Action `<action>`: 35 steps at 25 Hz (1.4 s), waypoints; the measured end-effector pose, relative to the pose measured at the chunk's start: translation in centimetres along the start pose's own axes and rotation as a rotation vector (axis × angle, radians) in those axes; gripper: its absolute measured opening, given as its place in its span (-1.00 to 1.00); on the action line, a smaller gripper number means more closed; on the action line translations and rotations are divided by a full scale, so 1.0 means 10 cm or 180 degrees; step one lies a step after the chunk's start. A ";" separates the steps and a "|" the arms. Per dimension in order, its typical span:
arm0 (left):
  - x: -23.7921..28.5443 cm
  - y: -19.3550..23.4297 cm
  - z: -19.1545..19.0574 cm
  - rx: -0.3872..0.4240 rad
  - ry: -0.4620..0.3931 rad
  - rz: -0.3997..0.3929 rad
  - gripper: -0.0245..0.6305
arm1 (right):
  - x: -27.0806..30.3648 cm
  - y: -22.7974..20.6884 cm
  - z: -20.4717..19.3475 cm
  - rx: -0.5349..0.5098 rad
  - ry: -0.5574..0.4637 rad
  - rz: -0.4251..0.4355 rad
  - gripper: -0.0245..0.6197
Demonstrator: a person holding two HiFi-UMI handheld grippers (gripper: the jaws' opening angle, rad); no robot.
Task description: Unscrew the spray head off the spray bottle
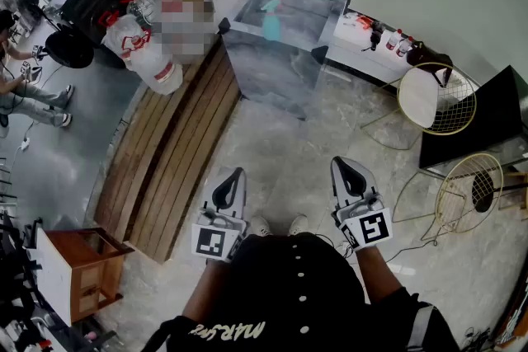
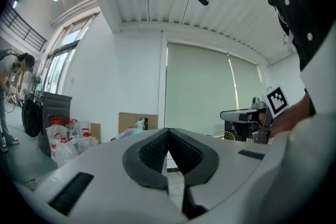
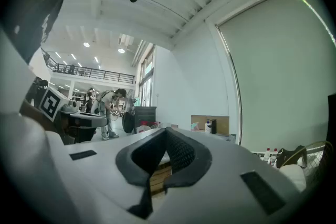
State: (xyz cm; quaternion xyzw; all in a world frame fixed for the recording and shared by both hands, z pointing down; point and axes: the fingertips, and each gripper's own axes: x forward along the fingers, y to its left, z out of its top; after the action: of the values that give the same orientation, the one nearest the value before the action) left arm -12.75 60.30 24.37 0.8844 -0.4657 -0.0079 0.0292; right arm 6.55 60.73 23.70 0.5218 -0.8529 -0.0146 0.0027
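Teal spray bottle (image 1: pixel 271 24), brown wooden platform (image 1: pixel 173 152) — left gripper (image 1: pixel 237 175) and right gripper (image 1: pixel 340 164) pale grey with black-and-white markers.

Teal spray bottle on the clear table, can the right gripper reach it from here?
Probably not yet. The right gripper sits shut by the person's body, and the teal spray bottle stands well ahead on the clear table across the floor. Nothing blocks the way.

There are two grippers, the left gripper (image 1: pixel 233 177) and the right gripper (image 1: pixel 342 165). There is one blue-green spray bottle (image 1: pixel 271 22), one clear table (image 1: pixel 272 74), two round wire chairs (image 1: pixel 460 107) and one small wooden stand (image 1: pixel 82 268).
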 end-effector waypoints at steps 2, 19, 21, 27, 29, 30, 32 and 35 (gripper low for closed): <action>0.00 -0.03 -0.03 0.0044 0.0019 -0.0017 -0.89 | -0.02 -0.02 0.00 -0.0005 0.0003 0.0000 -0.90; 0.04 -0.31 -0.01 0.0171 0.0059 0.0104 -0.88 | -0.23 -0.25 0.03 0.0178 -0.0139 0.0044 -0.90; 0.05 -0.29 -0.08 0.0236 0.0116 0.0150 -0.88 | -0.24 -0.31 0.00 0.0184 -0.0139 0.0059 -0.90; 0.10 -0.24 -0.17 0.0241 0.0178 0.0181 -0.88 | -0.21 -0.42 -0.06 0.0243 -0.0129 0.0072 -0.90; 0.16 -0.19 -0.23 0.0258 0.0210 0.0170 -0.88 | -0.17 -0.46 -0.08 0.0264 -0.0149 0.0059 -0.90; 0.21 -0.16 -0.24 0.0277 0.0204 0.0157 -0.88 | -0.14 -0.48 -0.09 0.0280 -0.0170 0.0057 -0.90; 0.33 -0.09 -0.23 0.0288 0.0155 0.0135 -0.88 | -0.06 -0.53 -0.08 0.0308 -0.0230 0.0061 -0.90; 0.53 0.02 -0.20 0.0214 0.0093 0.0120 -0.88 | 0.08 -0.63 -0.09 0.0294 -0.0250 0.0018 -0.90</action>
State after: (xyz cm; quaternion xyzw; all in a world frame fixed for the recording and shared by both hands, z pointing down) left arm -9.81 55.87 26.44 0.8761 -0.4817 0.0212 0.0063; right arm 11.84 57.13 24.42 0.5180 -0.8536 0.0044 -0.0548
